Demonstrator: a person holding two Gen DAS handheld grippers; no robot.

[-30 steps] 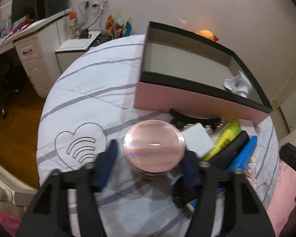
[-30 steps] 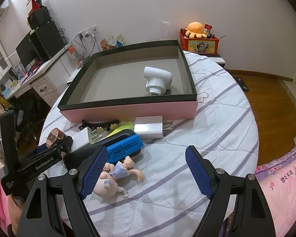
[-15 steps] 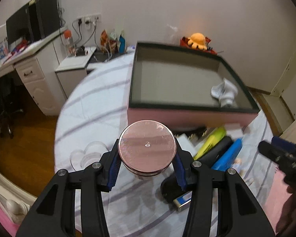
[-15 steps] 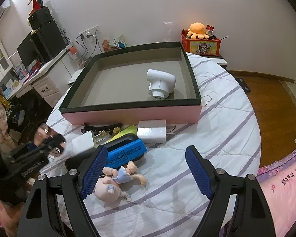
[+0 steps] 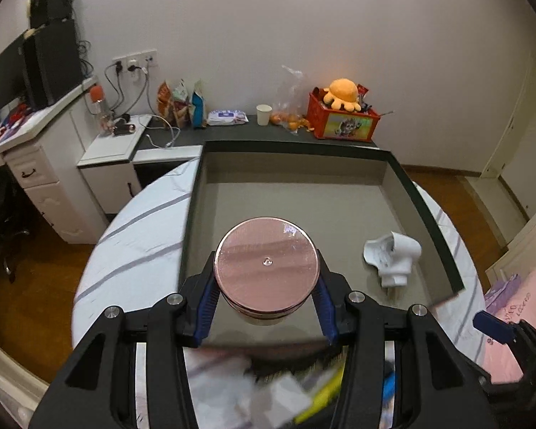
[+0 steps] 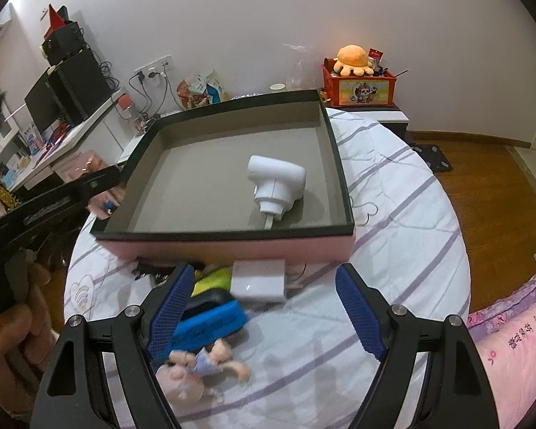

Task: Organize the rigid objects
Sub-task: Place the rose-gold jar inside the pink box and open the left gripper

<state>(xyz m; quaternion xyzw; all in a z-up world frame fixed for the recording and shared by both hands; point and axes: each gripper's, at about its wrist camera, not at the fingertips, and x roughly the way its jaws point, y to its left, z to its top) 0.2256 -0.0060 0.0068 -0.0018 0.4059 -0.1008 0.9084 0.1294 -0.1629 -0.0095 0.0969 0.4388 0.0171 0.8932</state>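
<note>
The blue-padded fingers [image 5: 205, 307] of the left gripper [image 5: 266, 309] are pinching a round jar with a flat, rose-gold metal lid [image 5: 266, 268] from both sides, and the jar is hanging clear above the grey floor of a large shallow box with a pink outer wall and a dark green rim [image 5: 425, 211]. The fingers [image 6: 361, 316] of the right gripper [image 6: 264, 312] are standing spread wide with nothing between their pads, hovering over the bed's white quilted cover with purple stripes [image 6: 403, 250].

Just below the right gripper, a small doll in a blue dress [image 6: 196, 370] is lying on the cover, blurred. Beyond it a blue rectangular case with black lettering [image 6: 211, 323] is resting against a black rounded case [image 6: 211, 298], with a yellow-green packet [image 6: 214, 279] behind them. A white rectangular block [image 6: 259, 280] is lying just in front of the box's pink wall, and a black curved piece [image 6: 150, 270] is lying at the left foot of that wall.

Inside the box, a white plastic device with a rounded head and a short neck [image 6: 277, 186] is sitting towards the right side, well apart from the jar. The left gripper's black arm [image 6: 50, 207] is reaching over the box's left edge in the right wrist view, with a person's hand [image 6: 7, 325] gripping its handle.

Past the box, a red printed bin [image 5: 343, 123] is carrying an orange plush octopus [image 5: 341, 93] against the wall.
</note>
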